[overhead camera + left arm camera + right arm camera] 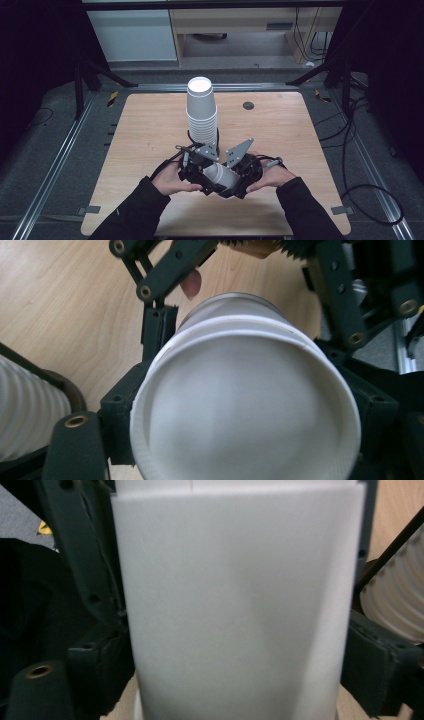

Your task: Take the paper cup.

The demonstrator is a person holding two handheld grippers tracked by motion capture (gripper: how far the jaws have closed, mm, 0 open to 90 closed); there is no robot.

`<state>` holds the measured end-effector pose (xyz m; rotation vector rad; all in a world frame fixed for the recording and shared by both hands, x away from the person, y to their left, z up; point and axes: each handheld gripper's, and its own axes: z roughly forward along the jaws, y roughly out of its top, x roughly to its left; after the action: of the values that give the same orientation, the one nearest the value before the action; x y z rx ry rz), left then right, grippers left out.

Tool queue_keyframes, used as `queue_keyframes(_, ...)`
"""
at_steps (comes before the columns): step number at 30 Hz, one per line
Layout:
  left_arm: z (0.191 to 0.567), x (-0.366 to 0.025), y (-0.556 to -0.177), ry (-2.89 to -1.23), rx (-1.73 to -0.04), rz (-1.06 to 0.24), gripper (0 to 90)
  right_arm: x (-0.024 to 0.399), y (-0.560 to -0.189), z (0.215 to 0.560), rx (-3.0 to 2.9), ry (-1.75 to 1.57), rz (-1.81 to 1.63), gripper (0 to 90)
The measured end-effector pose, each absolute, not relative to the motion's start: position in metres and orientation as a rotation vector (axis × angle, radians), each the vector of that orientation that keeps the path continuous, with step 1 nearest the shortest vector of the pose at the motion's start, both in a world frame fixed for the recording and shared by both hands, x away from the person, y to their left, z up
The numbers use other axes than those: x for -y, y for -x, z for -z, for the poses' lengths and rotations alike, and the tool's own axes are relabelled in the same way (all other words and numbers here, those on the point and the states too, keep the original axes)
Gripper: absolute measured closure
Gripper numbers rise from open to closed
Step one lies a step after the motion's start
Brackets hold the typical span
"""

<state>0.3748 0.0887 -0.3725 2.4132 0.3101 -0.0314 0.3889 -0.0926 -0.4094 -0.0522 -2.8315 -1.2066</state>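
Where my hands meet near the table's [150, 120] front edge, one cup [221, 176] lies on its side between both grippers. Left gripper [206, 175]: jaws around cup's base, grip unclear. Right gripper [239, 176]: jaws flanking cup's wall, grip unclear. Cup stack [201, 112]: upside down, mid-table, just behind.

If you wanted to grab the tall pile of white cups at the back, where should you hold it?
Probably low on the stack of cups, across the band of crowded rims, coming level from the near side. The cups sit upside down and widen toward the table, so the bottom is the widest, stiffest part; a pinch near the top would likely lift off just one cup.
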Motion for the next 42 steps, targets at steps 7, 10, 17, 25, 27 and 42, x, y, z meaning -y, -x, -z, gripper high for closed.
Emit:
queue_keyframes(7, 0.371, -0.093, -0.375, -2.415, -0.306, 0.023, 22.0, 0.098, -0.389, 0.405, 2.829, 0.086, 1.206, 8.2)
queue_keyframes(10, 0.37, -0.097, -0.376, -2.413, -0.314, 0.013, 21.9, 0.103, -0.39, 0.401, 2.827, 0.098, 1.239, 8.1)
queue_keyframes(17, 0.368, -0.111, -0.376, -2.394, -0.334, -0.003, 21.7, 0.12, -0.394, 0.386, 2.833, 0.189, 1.354, 7.2)
queue_keyframes(25, 0.366, -0.135, -0.378, -2.304, -0.411, -0.037, 21.6, 0.144, -0.398, 0.382, 2.839, 0.37, 1.505, 7.5)
queue_keyframes(27, 0.365, -0.141, -0.378, -2.276, -0.431, -0.044, 21.6, 0.147, -0.398, 0.382, 2.837, 0.391, 1.519, 7.5)
queue_keyframes(42, 0.36, -0.172, -0.379, -2.016, -0.513, -0.102, 21.4, 0.173, -0.391, 0.389, 2.705, 0.601, 1.78, 7.1)
